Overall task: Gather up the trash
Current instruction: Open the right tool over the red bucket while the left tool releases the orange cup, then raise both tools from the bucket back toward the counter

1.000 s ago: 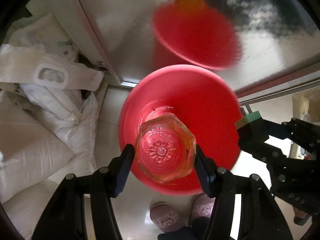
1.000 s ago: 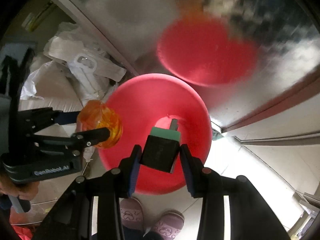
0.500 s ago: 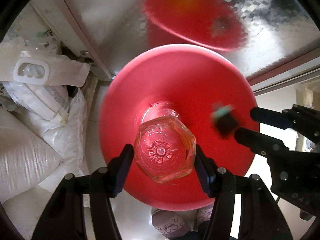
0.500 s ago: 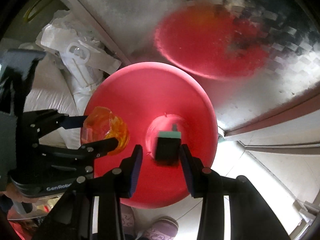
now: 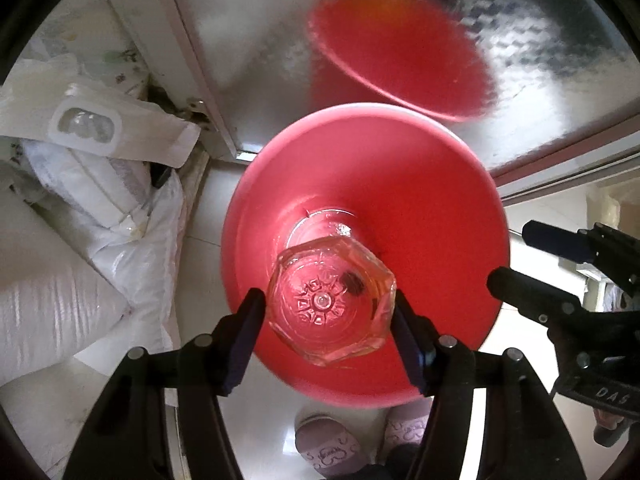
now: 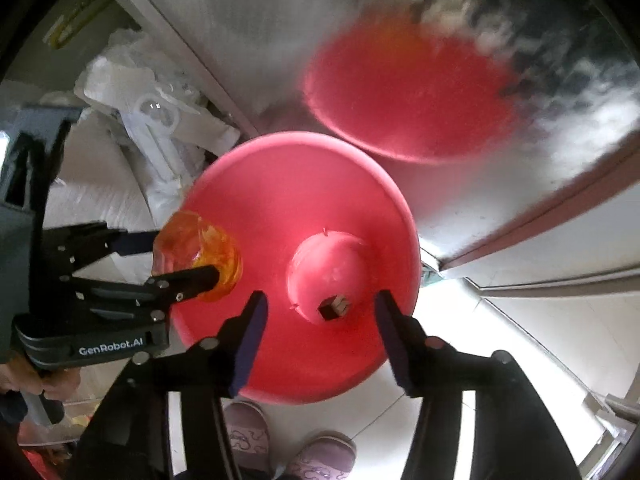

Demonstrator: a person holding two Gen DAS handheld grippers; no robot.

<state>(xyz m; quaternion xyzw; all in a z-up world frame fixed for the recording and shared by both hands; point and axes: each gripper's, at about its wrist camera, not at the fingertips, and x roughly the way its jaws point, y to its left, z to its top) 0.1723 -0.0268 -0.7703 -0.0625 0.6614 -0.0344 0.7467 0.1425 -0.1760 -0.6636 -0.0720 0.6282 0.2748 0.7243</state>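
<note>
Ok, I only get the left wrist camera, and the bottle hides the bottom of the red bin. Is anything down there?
Observer: Yes. The right wrist camera shows a small dark block lying on the bottom of the red bin.
Operator: What does my bottle look like from the side?
Observer: From there the glass bottle glows amber-orange.
</note>
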